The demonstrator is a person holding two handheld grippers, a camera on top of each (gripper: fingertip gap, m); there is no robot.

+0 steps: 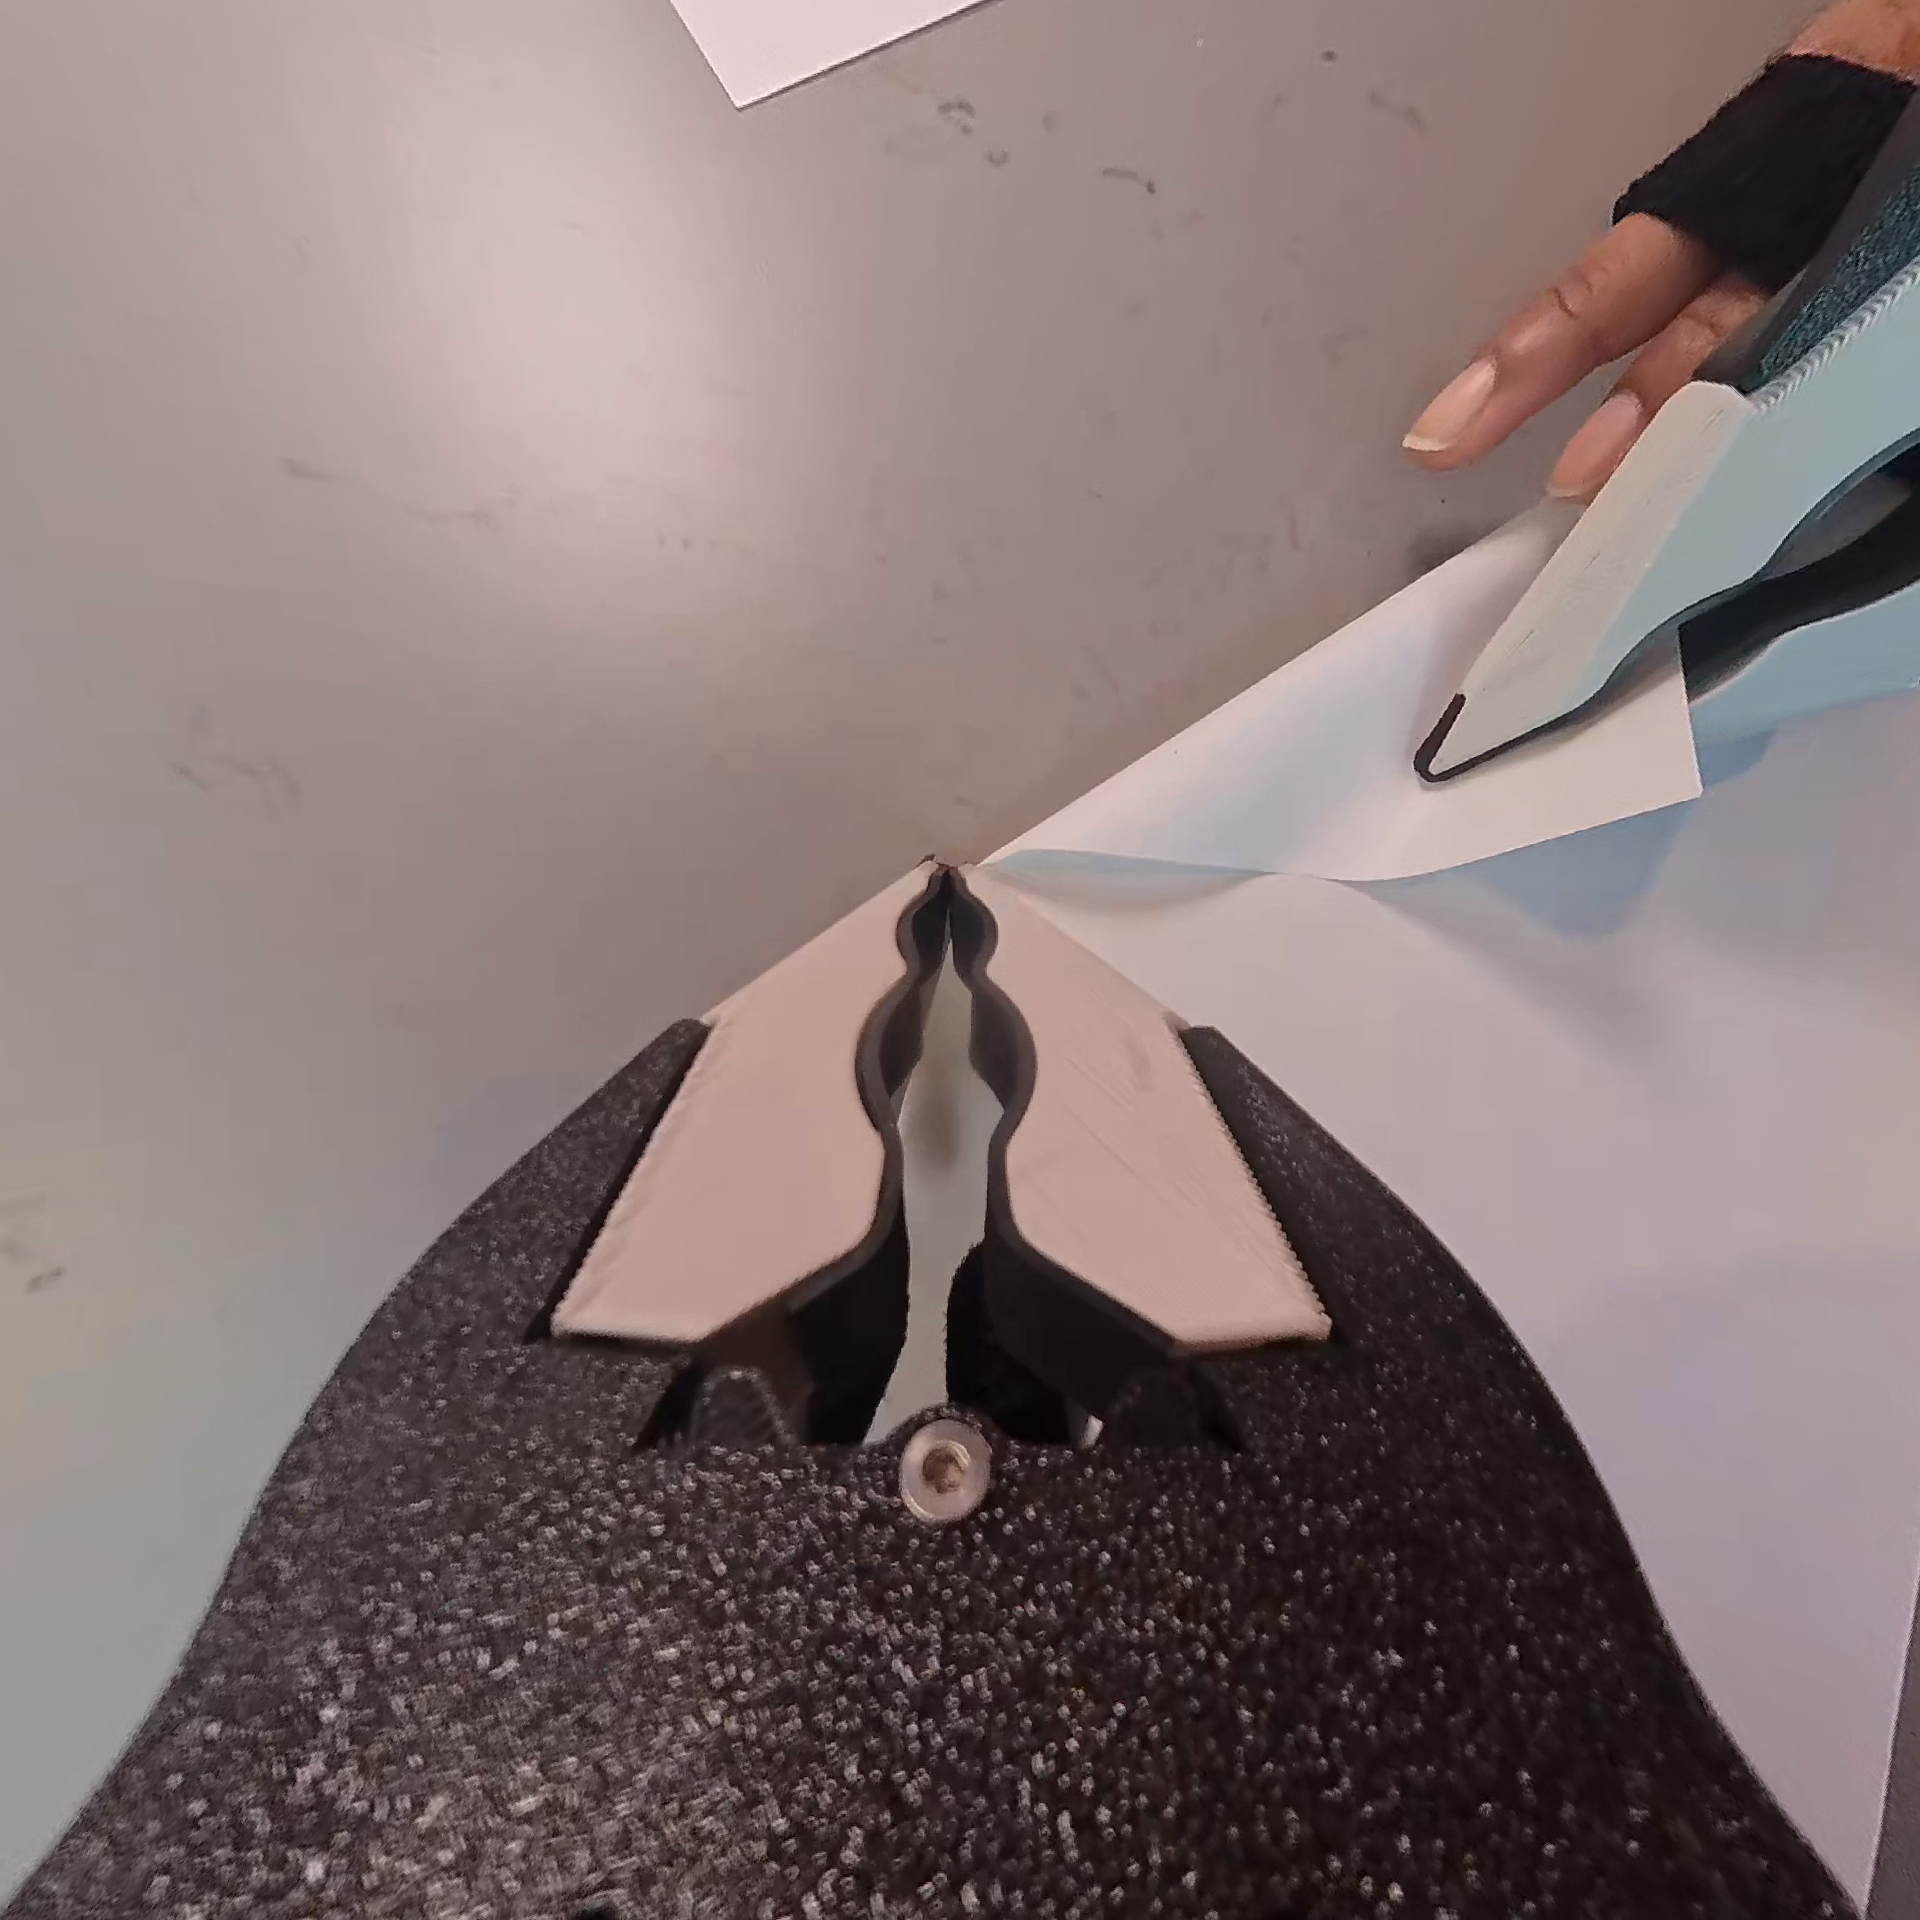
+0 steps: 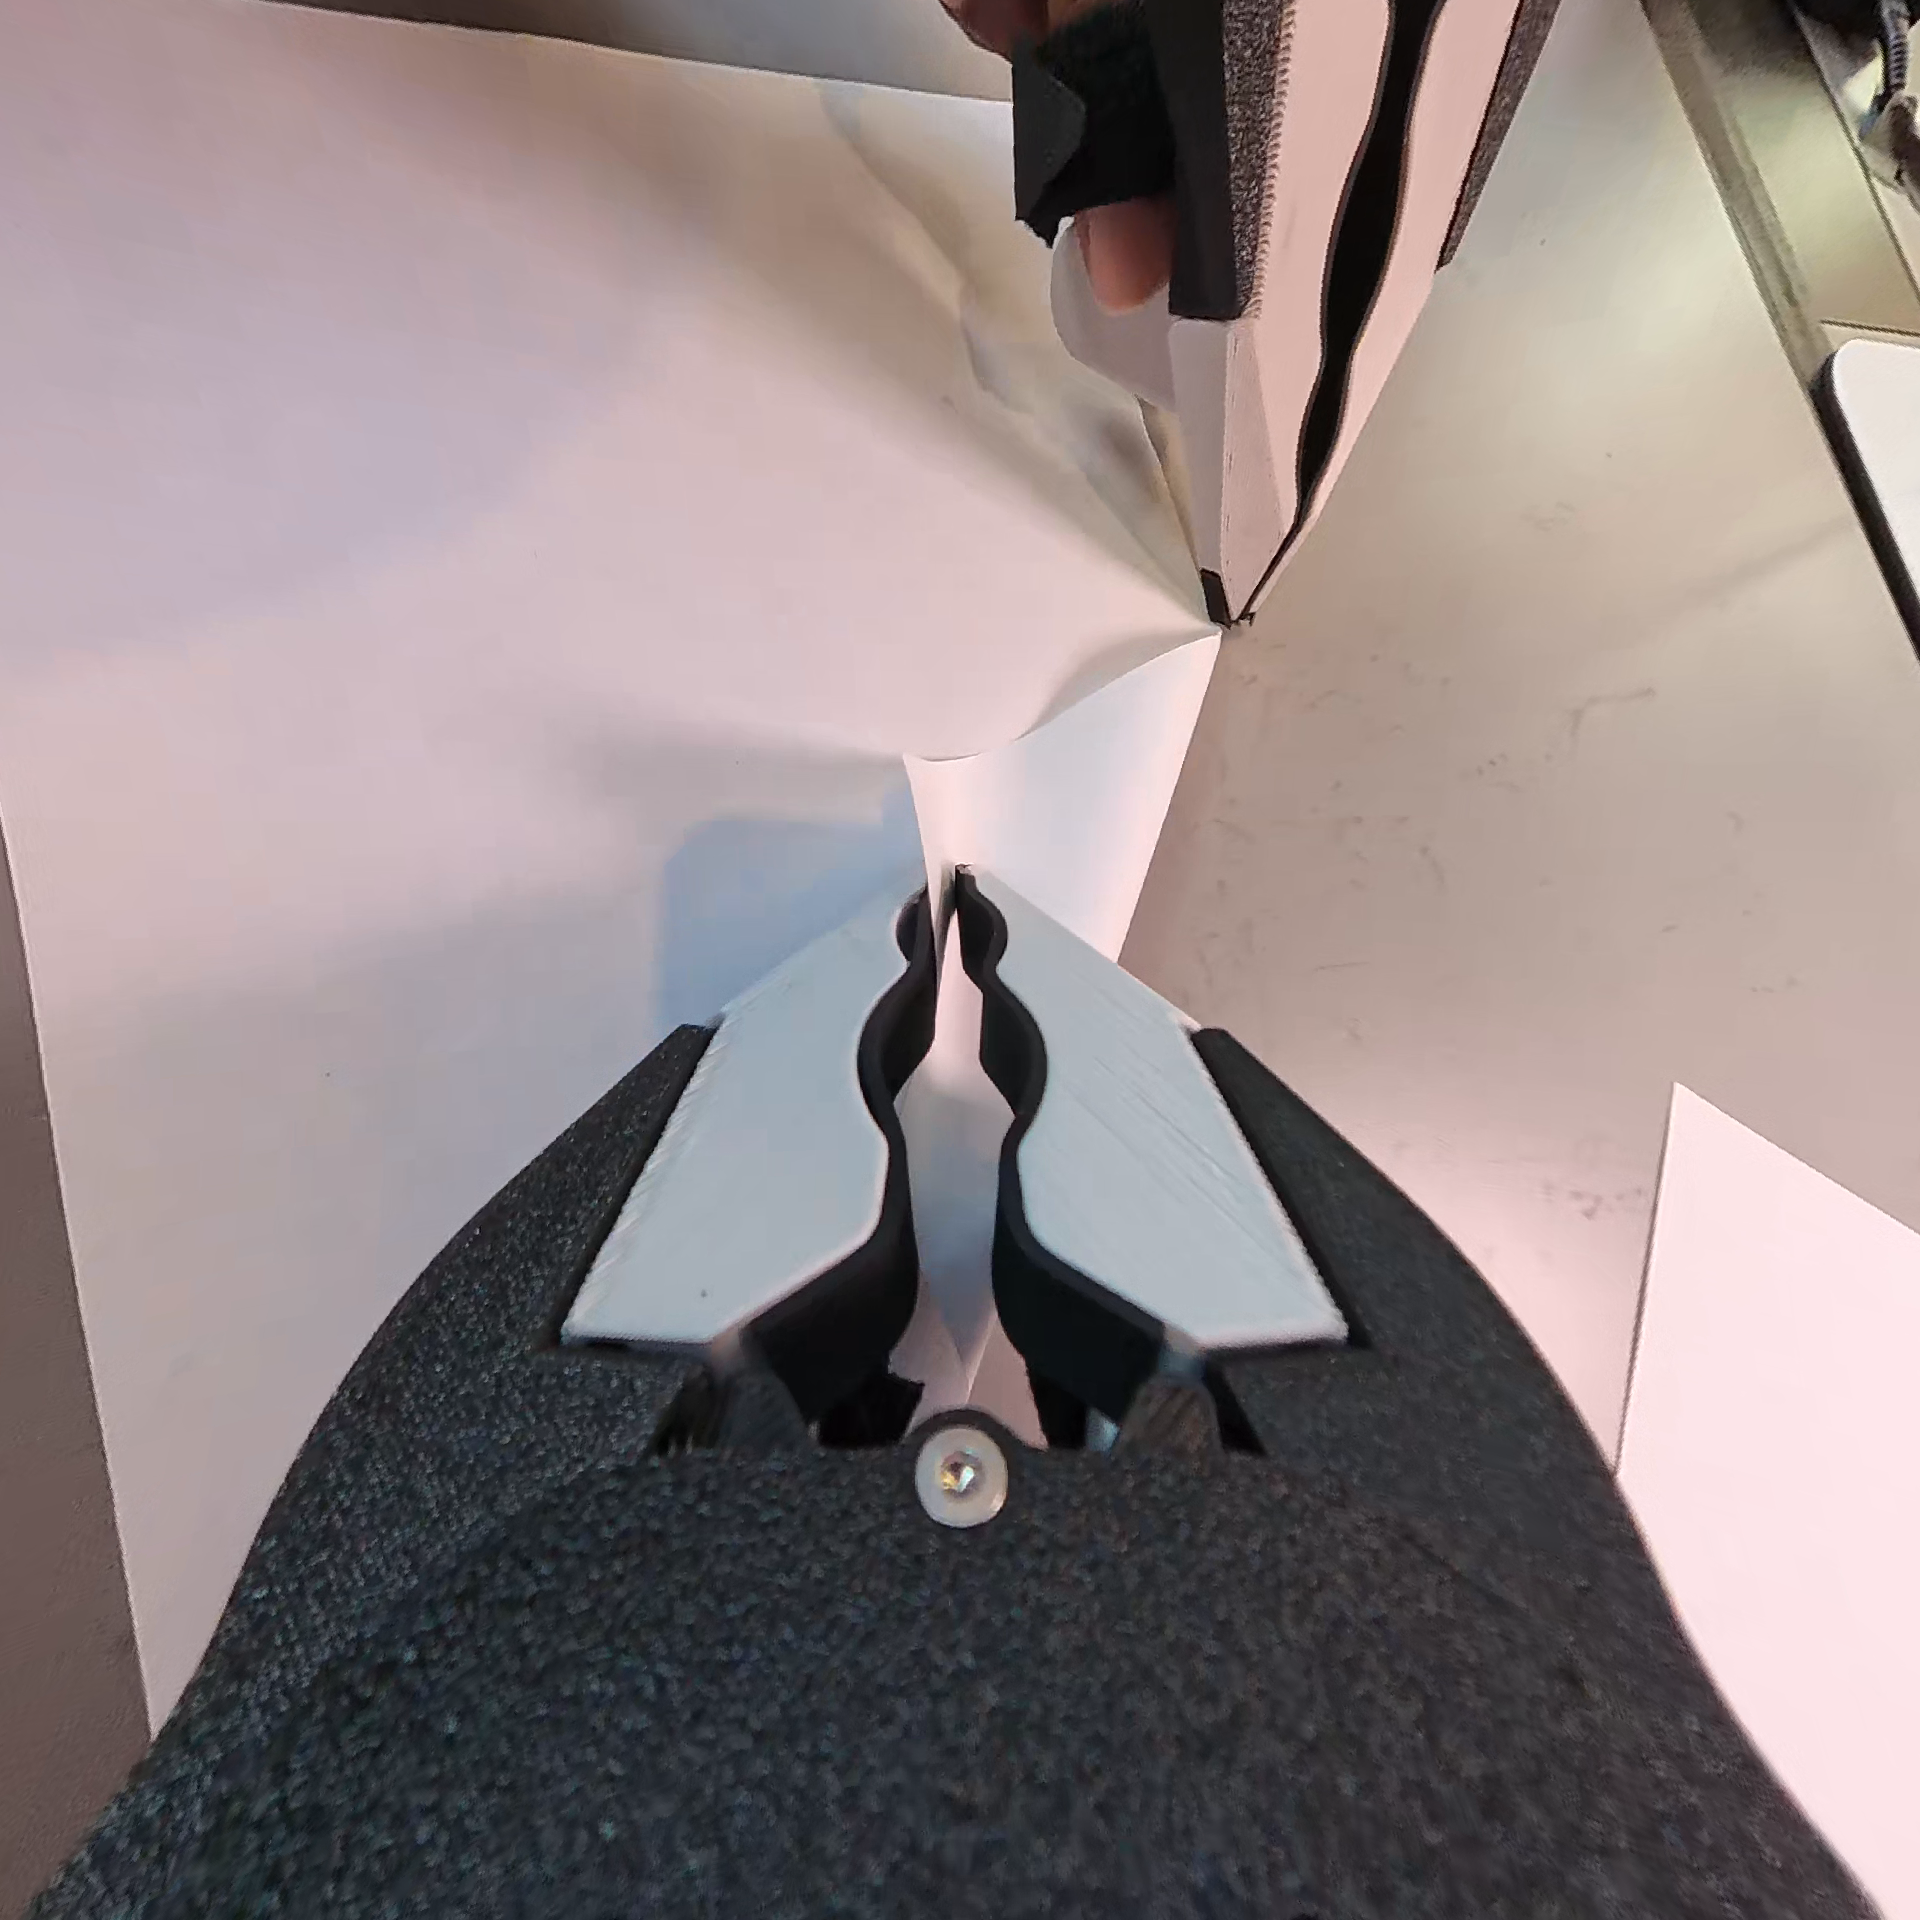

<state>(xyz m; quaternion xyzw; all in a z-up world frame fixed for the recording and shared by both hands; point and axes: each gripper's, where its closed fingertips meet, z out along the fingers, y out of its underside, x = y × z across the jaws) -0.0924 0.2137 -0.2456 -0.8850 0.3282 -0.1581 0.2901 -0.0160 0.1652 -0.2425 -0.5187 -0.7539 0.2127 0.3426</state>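
A white sheet of paper (image 1: 1455,1143) lies on a grey table (image 1: 520,520), partly lifted and folded over. My left gripper (image 1: 945,878) is shut on the sheet's edge, tips down at the table. In the right wrist view it (image 2: 1231,613) pinches the point where the paper (image 2: 416,468) creases. My right gripper (image 2: 956,878) is shut on a turned-up flap of the same sheet. In the left wrist view it (image 1: 1439,753) is at the upper right, holding the folded corner. A person's hand (image 1: 1558,312) in a black fingerless glove holds it.
A second white sheet (image 1: 831,42) lies at the far edge of the table. Another white sheet (image 2: 1787,1351) lies at the right. A flat dark-rimmed white object (image 2: 1881,468) and a metal strip (image 2: 1745,156) are at the upper right. The tips of one gripper are about 10 centimetres away from the tips of the other.
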